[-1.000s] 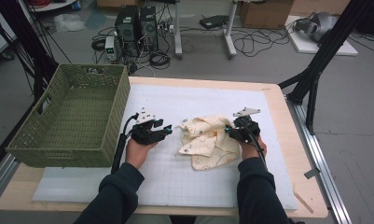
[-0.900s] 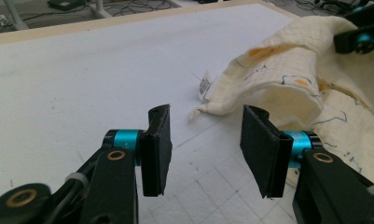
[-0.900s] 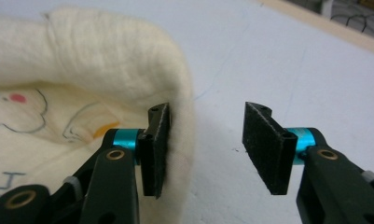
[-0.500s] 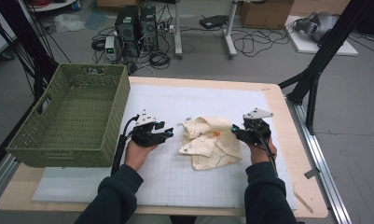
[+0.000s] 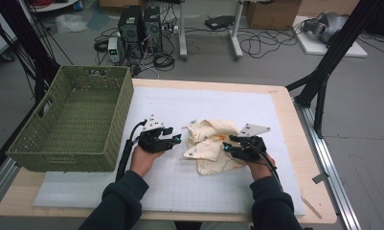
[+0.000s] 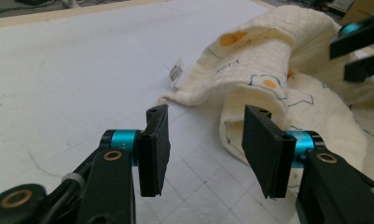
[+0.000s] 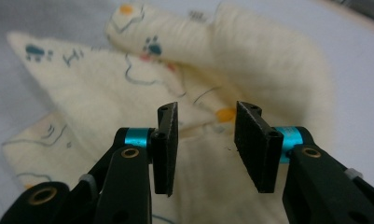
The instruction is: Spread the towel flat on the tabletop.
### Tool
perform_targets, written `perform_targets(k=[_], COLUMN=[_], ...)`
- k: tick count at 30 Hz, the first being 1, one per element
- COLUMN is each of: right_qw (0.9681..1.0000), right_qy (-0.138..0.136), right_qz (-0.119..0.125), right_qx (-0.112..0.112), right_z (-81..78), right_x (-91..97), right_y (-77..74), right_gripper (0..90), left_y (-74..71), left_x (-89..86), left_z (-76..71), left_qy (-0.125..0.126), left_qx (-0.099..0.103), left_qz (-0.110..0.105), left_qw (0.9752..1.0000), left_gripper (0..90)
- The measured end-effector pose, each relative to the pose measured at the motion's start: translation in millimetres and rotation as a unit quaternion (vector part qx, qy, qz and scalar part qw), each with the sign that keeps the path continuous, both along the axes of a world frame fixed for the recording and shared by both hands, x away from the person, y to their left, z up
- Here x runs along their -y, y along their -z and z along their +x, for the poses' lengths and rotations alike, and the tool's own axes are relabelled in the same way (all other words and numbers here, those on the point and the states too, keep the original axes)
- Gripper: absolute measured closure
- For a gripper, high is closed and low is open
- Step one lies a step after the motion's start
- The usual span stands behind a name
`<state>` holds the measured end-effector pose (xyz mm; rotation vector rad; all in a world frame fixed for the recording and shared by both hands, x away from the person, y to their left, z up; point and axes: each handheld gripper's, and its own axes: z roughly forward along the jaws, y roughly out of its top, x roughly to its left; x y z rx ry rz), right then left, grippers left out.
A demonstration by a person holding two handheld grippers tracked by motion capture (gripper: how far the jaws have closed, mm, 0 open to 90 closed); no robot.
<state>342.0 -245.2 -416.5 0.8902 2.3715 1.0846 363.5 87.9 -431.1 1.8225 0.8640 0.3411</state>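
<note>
Left gripper (image 6: pixel 201 149): jaws apart, nothing between the pads. The cloth (image 6: pixel 273 79) lies just ahead and to the right of them; its nearest fold sits behind the right-hand jaw, apart from the pads. In the high view this gripper (image 5: pixel 173 140) rests on the mat just left of the cloth (image 5: pixel 209 146).

Right gripper (image 7: pixel 205 144): jaws apart, and they have just been closing. It hangs over the cloth (image 7: pixel 128 88), which shows beyond the gap; whether the pads touch it I cannot tell. In the high view this gripper (image 5: pixel 226 147) lies over the cloth's right part.

Cloth: cream, crumpled, folded over itself, printed with blue outlines, paw marks and orange spots. It lies on the mat, near centre, between the 2 grippers.

Surface: white mat (image 5: pixel 228 103) with a faint grid, on a wooden table (image 5: pixel 280 93). A green wicker basket (image 5: pixel 74 124) stands at the table's left end.

Room: grey floor beyond, 2 computer towers (image 5: pixel 141 24), loose cables (image 5: pixel 261 45), black frame legs (image 5: pixel 323 72) at right.

Writing: a small white tag (image 6: pixel 175 72) on the cloth's edge bears a barcode; too small to read.
</note>
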Motion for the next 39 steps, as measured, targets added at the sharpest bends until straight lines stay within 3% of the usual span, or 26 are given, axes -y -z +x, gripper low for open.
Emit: perform_targets(k=[2,3,5,6,7,8,10,11,12,14,16,17,18,20,22,24,26,29,31,32,33,34,36,37,39], right_qw=[0.9997,0.9991,0.9981,0.9988,0.9988,0.9989,0.9984,0.9973,0.9937,0.9919,0.9868,0.9847,0.9810,0.9807,0.9817,0.9853,0.9886,0.9928,0.9952,0.9972,0.9972,0.9977,0.9986,0.9992,0.9996], right_qy=[-0.006,-0.007,-0.006,0.008,0.008,0.029,0.044,0.064,0.103,0.119,0.155,0.168,0.183,0.186,0.184,0.167,0.144,0.112,0.091,0.069,0.069,0.062,0.050,0.039,0.024], right_qz=[-0.021,-0.040,-0.057,-0.048,-0.048,-0.037,-0.032,-0.030,-0.034,-0.033,-0.040,-0.045,-0.063,-0.060,-0.046,-0.020,-0.008,0.001,0.007,0.010,0.010,0.010,0.007,0.007,0.007], right_qx=[-0.009,-0.016,-0.024,-0.008,-0.008,0.007,0.012,0.021,0.029,0.029,0.026,0.013,0.008,0.008,0.020,0.034,0.042,0.042,0.036,0.027,0.027,0.024,0.015,0.005,-0.008], right_z=[1.5,2.8,2.9,-0.9,-0.9,-4.0,-5.9,-7.1,-7.7,-7.6,-6.2,-4.6,-5.3,-6.3,-11.5,-16.9,-20.9,-25.0,-26.5,-27.2,-27.2,-27.3,-28.1,-28.0,-27.9], right_x=[-6.3,-8.6,-8.4,-1.7,-1.7,8.5,15.4,25.0,41.2,47.1,62.0,68.5,73.6,74.8,75.4,72.7,66.1,54.4,46.6,39.2,39.2,36.7,30.1,26.4,20.5], right_y=[8.6,12.5,15.7,10.4,10.4,3.3,-0.3,-3.6,-6.2,-6.5,-5.3,-2.4,1.6,2.4,0.5,-4.2,-6.9,-7.4,-5.7,-2.9,-2.9,-1.6,2.8,6.2,11.6], right_gripper=[59.5,64.3,83.4,86.4,86.4,86.6,86.7,86.6,86.7,86.7,86.7,86.4,78.7,74.5,69.4,65.2,62.3,59.5,59.3,58.8,58.8,58.4,57.1,56.6,54.7], left_y=[1.2,1.6,2.2,2.4,2.8,3.4,5.0,5.4,6.6,7.0,7.4,7.8,8.0,8.3,9.6,11.9,14.1,16.0,18.5,19.3,18.9,18.2,17.4,16.5,14.0], left_x=[1.4,2.7,4.9,6.6,8.1,9.9,15.0,16.5,22.5,25.6,32.8,35.9,38.9,44.4,49.6,53.8,58.3,67.5,74.8,78.5,80.0,80.6,77.8,75.2,67.5], left_z=[0.0,-0.3,-0.7,-1.3,-1.6,-1.8,-2.2,-2.4,-3.5,-4.2,-5.4,-5.6,-6.0,-7.6,-8.7,-8.5,-8.8,-11.2,-12.9,-14.6,-15.6,-16.6,-16.2,-15.3,-13.2], left_qy=[0.004,0.006,0.010,0.013,0.013,0.016,0.022,0.025,0.030,0.033,0.041,0.047,0.053,0.063,0.066,0.060,0.062,0.074,0.082,0.084,0.085,0.090,0.100,0.097,0.088], left_qx=[-0.007,-0.010,-0.013,-0.014,-0.016,-0.019,-0.025,-0.030,-0.036,-0.038,-0.045,-0.050,-0.057,-0.058,-0.057,-0.052,-0.058,-0.057,-0.053,-0.036,-0.026,-0.015,-0.009,-0.010,-0.017], left_qz=[-0.002,-0.003,-0.002,-0.002,-0.004,-0.004,-0.005,-0.005,-0.010,-0.009,-0.010,-0.012,-0.014,-0.009,0.005,0.034,0.042,0.060,0.084,0.106,0.119,0.130,0.136,0.135,0.130], left_qw=[1.0000,0.9999,0.9999,0.9998,0.9998,0.9997,0.9994,0.9992,0.9988,0.9987,0.9981,0.9976,0.9969,0.9963,0.9962,0.9962,0.9955,0.9939,0.9917,0.9901,0.9889,0.9873,0.9856,0.9860,0.9875], left_gripper=[49.6,48.7,48.2,47.7,47.7,47.4,46.9,46.7,45.0,44.8,43.3,43.0,42.9,42.9,42.5,39.2,38.3,38.4,39.4,44.6,44.6,50.8,75.6,85.0,86.8])
